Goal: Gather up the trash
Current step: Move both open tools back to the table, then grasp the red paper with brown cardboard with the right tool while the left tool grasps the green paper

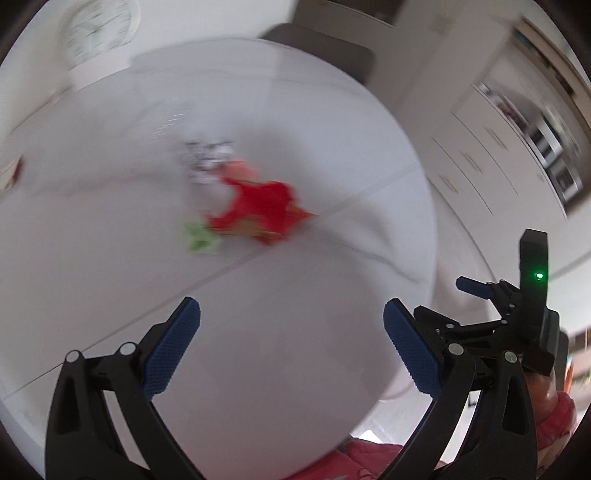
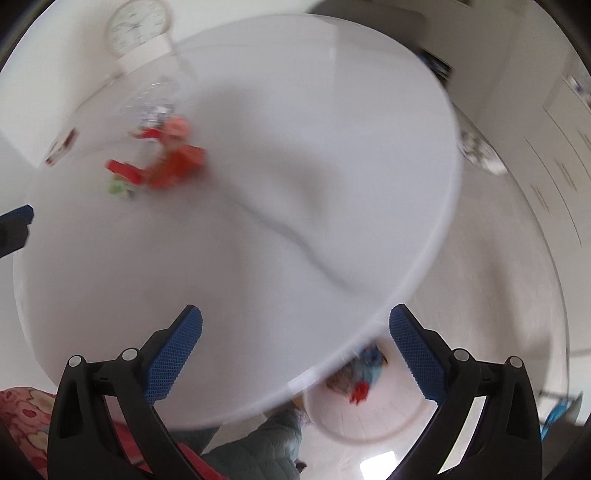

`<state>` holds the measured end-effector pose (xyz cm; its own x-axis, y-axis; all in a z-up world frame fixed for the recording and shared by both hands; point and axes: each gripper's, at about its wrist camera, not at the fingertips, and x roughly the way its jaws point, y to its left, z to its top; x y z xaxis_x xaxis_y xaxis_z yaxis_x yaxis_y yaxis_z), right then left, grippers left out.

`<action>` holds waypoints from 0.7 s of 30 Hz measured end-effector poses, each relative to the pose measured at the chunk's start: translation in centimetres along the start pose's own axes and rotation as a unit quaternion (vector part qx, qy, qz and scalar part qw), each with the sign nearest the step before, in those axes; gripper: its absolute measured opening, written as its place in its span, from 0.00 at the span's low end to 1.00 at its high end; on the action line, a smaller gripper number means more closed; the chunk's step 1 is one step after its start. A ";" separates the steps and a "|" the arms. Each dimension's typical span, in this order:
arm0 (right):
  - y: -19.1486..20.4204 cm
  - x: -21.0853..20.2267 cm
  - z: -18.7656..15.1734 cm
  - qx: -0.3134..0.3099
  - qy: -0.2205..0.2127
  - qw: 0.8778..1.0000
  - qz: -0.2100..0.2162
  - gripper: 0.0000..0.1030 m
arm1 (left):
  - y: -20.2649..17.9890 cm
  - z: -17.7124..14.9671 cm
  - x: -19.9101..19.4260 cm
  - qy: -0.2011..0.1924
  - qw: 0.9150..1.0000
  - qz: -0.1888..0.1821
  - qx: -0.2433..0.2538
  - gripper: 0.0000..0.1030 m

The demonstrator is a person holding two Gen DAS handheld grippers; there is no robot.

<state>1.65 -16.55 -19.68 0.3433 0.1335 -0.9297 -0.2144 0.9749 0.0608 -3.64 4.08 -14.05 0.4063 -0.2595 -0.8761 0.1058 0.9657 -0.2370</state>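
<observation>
Both the left gripper (image 1: 291, 343) and right gripper (image 2: 295, 347) gape empty (frames blurred), so steady before pinching the red wrapper (image 1: 258, 210) mid-table (image 1: 110, 295), bin (image 2: 354, 421) waiting below the near edge.

One round white tabletop (image 1: 295, 350). On it, one cluster of trash toward the far left edge, blurred: one red wrapper (image 1: 260, 205), one green scrap (image 1: 199, 238), one pinkish piece (image 1: 242, 170), one silver-and-black crumpled wrapper (image 1: 207, 158); exact count in the pile I can't tell. One small red-and-white item (image 1: 11, 173) at the far left edge. One white bin (image 2: 362, 410) on the floor below the near right edge, holding some trash, count unclear. One wall clock (image 2: 138, 24). My two grippers, two blue pads each.
</observation>
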 end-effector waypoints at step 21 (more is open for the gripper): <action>16.5 7.5 12.4 -0.293 0.018 0.956 -0.014 0.97 | 12.0 1.6 2.8 0.019 0.996 0.019 -0.086 0.92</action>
<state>12.04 2.79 -21.16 0.3262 0.0920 -0.9408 -0.6849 0.7090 -0.1681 0.21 14.96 -18.68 0.3721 -0.2265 -0.9001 -0.0675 0.9606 -0.2697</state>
